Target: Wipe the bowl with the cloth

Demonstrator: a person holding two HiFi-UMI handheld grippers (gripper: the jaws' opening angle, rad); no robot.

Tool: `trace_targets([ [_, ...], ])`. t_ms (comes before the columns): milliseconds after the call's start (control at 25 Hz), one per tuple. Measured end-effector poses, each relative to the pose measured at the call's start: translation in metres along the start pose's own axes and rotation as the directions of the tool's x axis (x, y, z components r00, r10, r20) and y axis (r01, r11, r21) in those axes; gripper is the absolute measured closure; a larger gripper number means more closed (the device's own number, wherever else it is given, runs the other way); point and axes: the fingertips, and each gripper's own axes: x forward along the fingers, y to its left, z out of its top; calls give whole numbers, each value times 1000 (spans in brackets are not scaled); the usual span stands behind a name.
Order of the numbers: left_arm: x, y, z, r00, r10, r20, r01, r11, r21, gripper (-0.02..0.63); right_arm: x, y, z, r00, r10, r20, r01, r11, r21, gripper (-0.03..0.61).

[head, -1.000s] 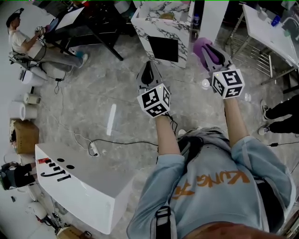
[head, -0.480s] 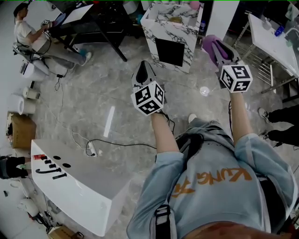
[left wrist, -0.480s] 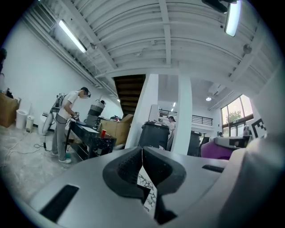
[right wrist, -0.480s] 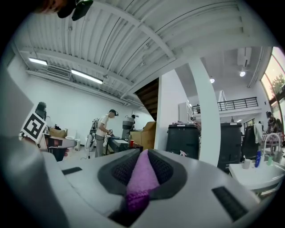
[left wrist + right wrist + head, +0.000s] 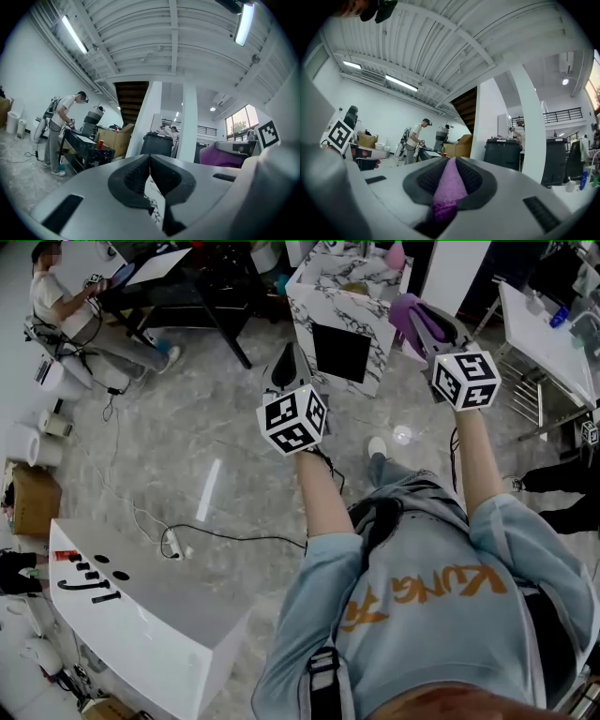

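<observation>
cloth point(image 5: 449, 187) looks soft and floppy, pinched by a fold in the right gripper point(image 5: 451, 164) near the marble counter point(image 5: 302, 329); left gripper point(image 5: 150, 159) closed, empty.

The left gripper point(image 5: 289, 360) and right gripper point(image 5: 407, 309) are side by side, well apart, over the floor point(image 5: 187, 446). The cloth point(image 5: 450, 185) sits between the right gripper's jaws. A counter point(image 5: 342, 292) stands just beyond, between them. Farther left is a desk point(image 5: 192, 277), with a seated person point(image 5: 58, 306) at its left. A table point(image 5: 150, 615) stands near left, with a power strip point(image 5: 173, 542) on the floor just behind it.
</observation>
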Motion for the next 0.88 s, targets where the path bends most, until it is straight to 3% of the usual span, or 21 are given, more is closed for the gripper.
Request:
trace_targets([
  [160,13,-9,36,980,-100,172,106,994,-22,591,20,-18,6,1000,-5,22,5,1000,4,506],
  [240,27,-14,45,973,-123,196,122,992,18,591,31,-31,2,999,-11,30,11,1000,22,506],
  [480,108,-9,38,982,-98,163,82,992,98,591,91,-88,-27,998,-39,39,35,992,119,506],
  [640,176,-6,18,992,-78,99,67,992,111,591,138,-140,-56,997,-71,15,67,980,186,506],
  [800,254,-2,-1,998,7,68,-23,971,239,591,199,-191,-84,997,-74,-33,79,977,197,506],
  [880,290,-2,-18,999,8,37,-17,970,243,591,229,-214,-100,995,-69,-70,81,977,195,506],
])
